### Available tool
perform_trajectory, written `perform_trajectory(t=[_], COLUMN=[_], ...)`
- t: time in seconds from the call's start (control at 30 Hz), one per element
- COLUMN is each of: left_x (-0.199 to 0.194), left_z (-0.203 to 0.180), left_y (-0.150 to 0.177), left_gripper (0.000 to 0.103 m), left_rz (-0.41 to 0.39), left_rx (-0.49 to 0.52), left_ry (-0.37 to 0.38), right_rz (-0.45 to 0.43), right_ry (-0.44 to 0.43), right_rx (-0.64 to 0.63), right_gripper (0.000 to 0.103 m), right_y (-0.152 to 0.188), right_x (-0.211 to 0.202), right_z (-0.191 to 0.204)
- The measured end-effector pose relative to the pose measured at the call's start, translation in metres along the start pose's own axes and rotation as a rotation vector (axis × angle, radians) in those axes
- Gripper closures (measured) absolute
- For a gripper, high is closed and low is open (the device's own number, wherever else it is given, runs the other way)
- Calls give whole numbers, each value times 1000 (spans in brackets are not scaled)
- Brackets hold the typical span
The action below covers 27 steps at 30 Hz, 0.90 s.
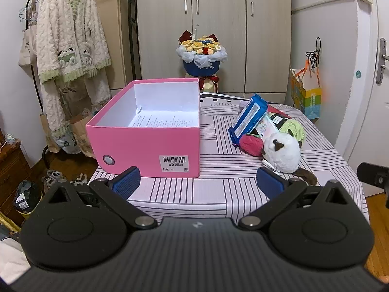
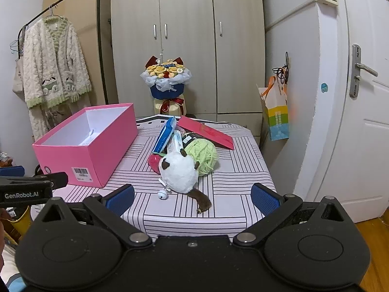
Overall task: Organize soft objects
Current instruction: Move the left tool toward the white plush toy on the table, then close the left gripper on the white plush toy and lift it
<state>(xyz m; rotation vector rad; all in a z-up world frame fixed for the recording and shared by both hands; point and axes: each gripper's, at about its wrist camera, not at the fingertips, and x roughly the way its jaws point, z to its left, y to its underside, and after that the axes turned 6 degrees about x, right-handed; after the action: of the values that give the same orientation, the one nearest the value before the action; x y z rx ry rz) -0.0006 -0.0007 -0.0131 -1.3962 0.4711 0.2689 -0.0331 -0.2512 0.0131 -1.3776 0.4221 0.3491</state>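
Note:
An open pink box [image 1: 150, 141] with a printed sheet inside stands on the left of the striped table [image 1: 218, 182]; it also shows in the right wrist view [image 2: 97, 150]. To its right lies a heap: a white plush cat [image 1: 282, 152] [image 2: 178, 172] with a brown tail, a green yarn ball [image 1: 293, 127] [image 2: 203, 154], a red yarn ball [image 1: 250, 144], a blue wipes pack [image 1: 248, 116] [image 2: 166, 133] and a red card [image 2: 206, 132]. My left gripper [image 1: 198, 181] is open and empty at the table's near edge. My right gripper [image 2: 192, 199] is open and empty, in front of the plush cat.
A flower bouquet [image 1: 201, 51] stands behind the table before grey wardrobes. A fleece robe [image 1: 70, 39] hangs on a rack at left. A paper bag [image 2: 276, 114] hangs on the wall at right, beside a white door [image 2: 364, 121]. Shoes lie on the floor at left.

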Motion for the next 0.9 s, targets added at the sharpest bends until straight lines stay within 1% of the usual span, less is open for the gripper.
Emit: perform_trajectory(t=[0.3, 0.47, 0.57, 0.63, 0.77, 0.83, 0.9], left_x=[2, 1, -2, -2, 2, 8, 17], left_z=[-1, 0, 0, 1, -1, -2, -2], left_y=[0, -1, -2, -4, -4, -2, 1], left_gripper=[0, 0, 0, 0, 0, 0, 0], left_rz=[0, -22, -47, -57, -94, -108, -107], left_rx=[13, 6, -5, -20, -51, -58, -96], left_ry=[4, 33, 42, 52, 55, 86, 132], right_rz=[1, -7, -44, -87, -161, -190, -199], right_ry=[2, -3, -24, -43, -70, -101, -160], right_rx=[-2, -6, -8, -12, -39, -42, -30], right_gripper=[0, 0, 0, 0, 0, 0, 0], right_y=[2, 2, 1, 2, 4, 9, 13], right_x=[0, -2, -7, -10, -5, 2, 13], right_z=[0, -1, -3, -6, -10, -14, -20])
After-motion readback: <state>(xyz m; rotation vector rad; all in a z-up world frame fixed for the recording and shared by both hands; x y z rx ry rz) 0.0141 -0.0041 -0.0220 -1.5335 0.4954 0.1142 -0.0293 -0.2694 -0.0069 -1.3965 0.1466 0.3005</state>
